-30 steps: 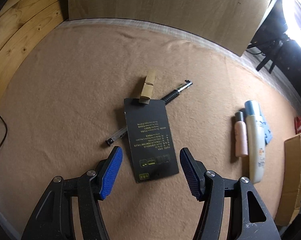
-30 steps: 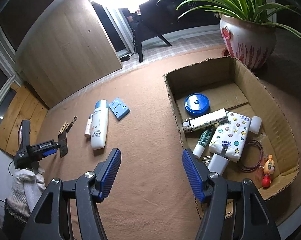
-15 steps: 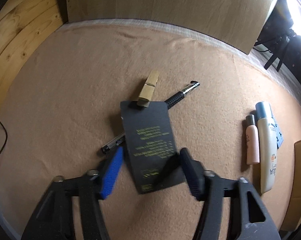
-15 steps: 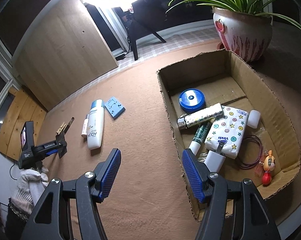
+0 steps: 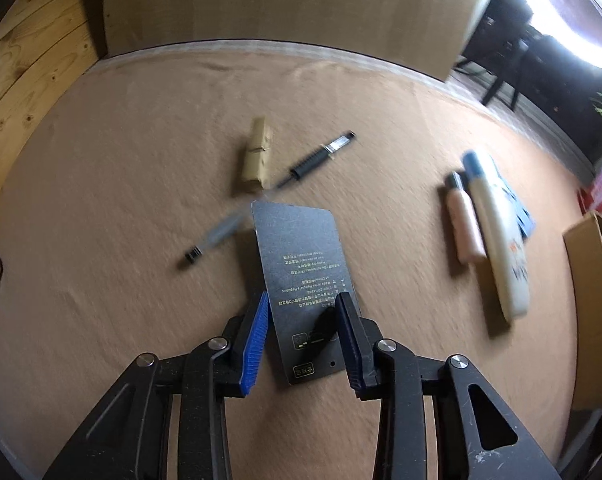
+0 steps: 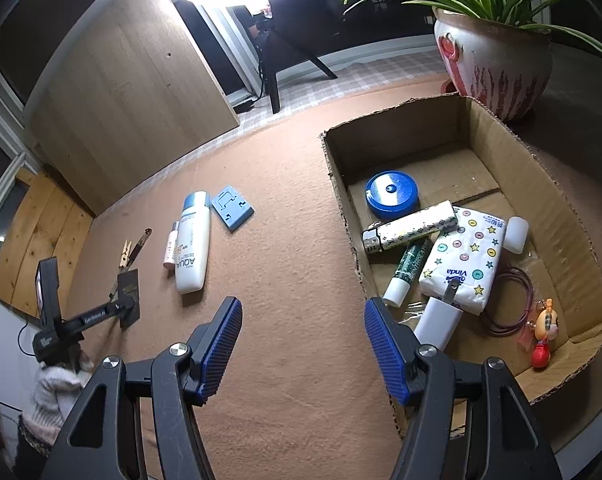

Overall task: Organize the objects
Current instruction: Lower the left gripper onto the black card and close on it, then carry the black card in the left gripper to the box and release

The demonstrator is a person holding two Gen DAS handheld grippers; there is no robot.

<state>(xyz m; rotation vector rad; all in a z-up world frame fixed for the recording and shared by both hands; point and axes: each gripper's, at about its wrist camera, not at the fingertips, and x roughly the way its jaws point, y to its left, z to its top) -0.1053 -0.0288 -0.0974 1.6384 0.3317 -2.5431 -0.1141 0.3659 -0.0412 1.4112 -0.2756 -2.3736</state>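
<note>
A black card with gold print sits between the blue pads of my left gripper, whose jaws are closing and pressing on its two long edges. The card is tilted up off the brown felt, clear of the wooden clothespin and the black pen behind it. In the right wrist view the same card stands on edge at the left gripper, which a gloved hand holds. My right gripper hangs open over bare felt, nothing between its pads.
A pink tube, a white sunscreen bottle and a blue stand lie mid-table. The cardboard box at the right holds several small items. A potted plant stands behind it, and a wooden board leans at the back.
My left gripper narrowed onto the black card and drew it toward me and to the right, off the clothespin and pen. The right gripper stayed still.
</note>
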